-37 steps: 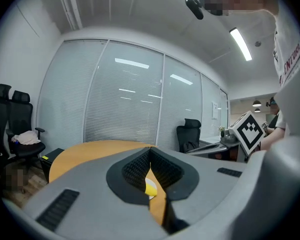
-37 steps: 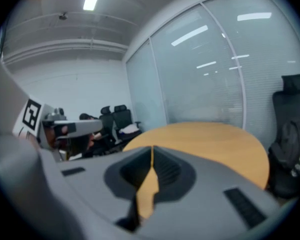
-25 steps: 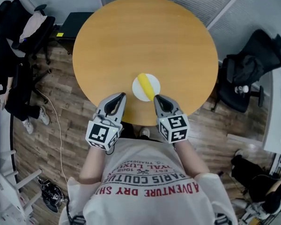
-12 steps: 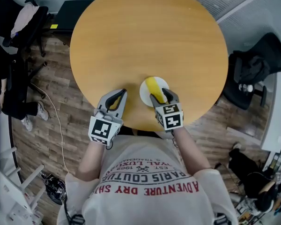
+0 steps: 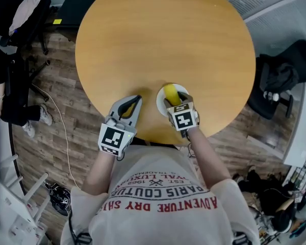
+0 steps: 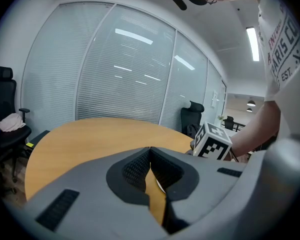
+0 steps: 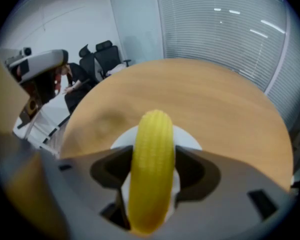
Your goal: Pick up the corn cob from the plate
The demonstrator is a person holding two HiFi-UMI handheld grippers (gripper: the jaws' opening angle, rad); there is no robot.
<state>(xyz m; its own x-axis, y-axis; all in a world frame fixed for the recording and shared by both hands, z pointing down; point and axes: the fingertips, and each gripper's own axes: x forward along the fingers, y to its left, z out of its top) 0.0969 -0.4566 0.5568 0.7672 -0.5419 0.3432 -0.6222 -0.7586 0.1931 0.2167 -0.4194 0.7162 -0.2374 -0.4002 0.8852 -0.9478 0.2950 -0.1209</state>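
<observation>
The right tool, jaws just opened wide, is seen astride the corn cob on its plate. Clamping and lifting are left undone; the left tool is closed.

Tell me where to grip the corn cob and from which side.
Probably best to grip the corn cob at mid-length, across its narrow width, from above. It lies flat on the plate, pointing away from the person, so both long sides are free. The right gripper straddles it; its jaws have just been opening, with the cob between them, not yet clamped.
</observation>
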